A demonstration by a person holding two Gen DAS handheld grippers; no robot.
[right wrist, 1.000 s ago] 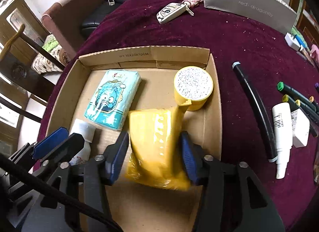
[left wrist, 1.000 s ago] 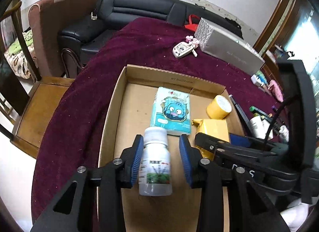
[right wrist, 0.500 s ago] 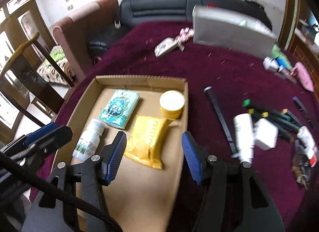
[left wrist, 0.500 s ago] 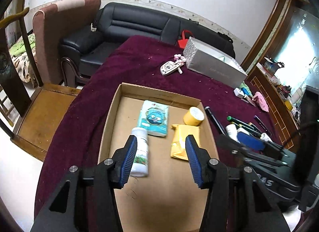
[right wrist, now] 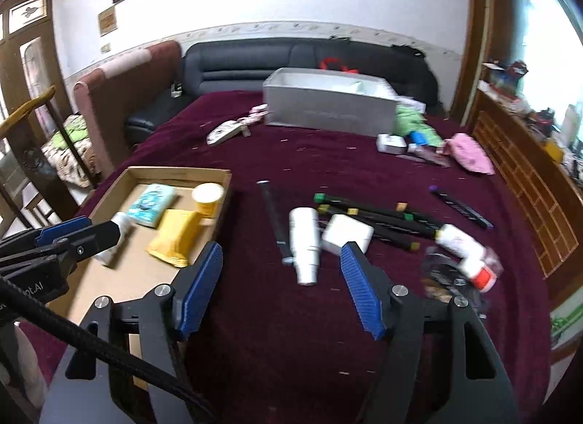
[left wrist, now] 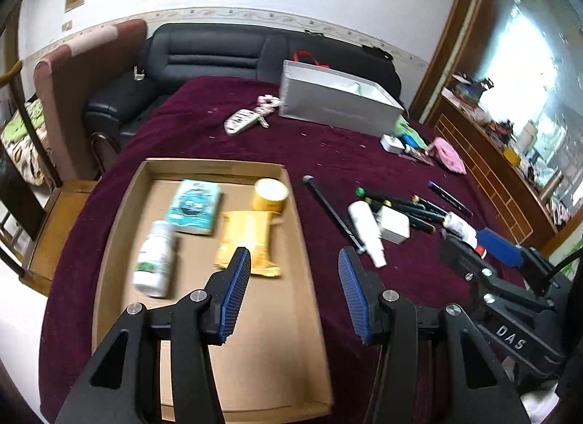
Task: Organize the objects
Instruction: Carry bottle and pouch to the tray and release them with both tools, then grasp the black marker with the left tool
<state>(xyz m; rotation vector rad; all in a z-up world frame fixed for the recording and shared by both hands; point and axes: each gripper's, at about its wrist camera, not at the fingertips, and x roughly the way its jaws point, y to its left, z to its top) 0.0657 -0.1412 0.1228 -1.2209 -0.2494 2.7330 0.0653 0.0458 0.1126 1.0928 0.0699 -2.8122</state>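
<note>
Left wrist view
Left claw [left wrist: 294, 271]: released, nothing between its blue pads; it hung over the right wall of the cardboard box [left wrist: 120, 212] at lower centre of the frame.
Box contents: a white pill bottle [left wrist: 155, 260] lay on its side at left, a blue tissue pack [left wrist: 195, 206] above it, a yellow packet [left wrist: 247, 241] at centre, a yellow tape roll [left wrist: 269, 195] in the upper right corner.
Tabletop [left wrist: 218, 132]: covered in dark red cloth; right of the box lay a black rod [left wrist: 328, 207], a white spray bottle [left wrist: 366, 229], a white square block [left wrist: 392, 224] and several markers [left wrist: 411, 205].

Right wrist view
Right claw [right wrist: 280, 263]: released, its jaws had just been opening, holding nothing; it hung above bare cloth at lower centre.
Spray bottle [right wrist: 305, 240]: just above the claw's gap, lying flat, touching the white block [right wrist: 348, 232].
Box [right wrist: 175, 172]: at centre left, with the packet [right wrist: 175, 238] inside.
Upper frame: a grey open carton [right wrist: 328, 110] and a key fob [right wrist: 226, 131] lay at the tabletop's far side.
</note>
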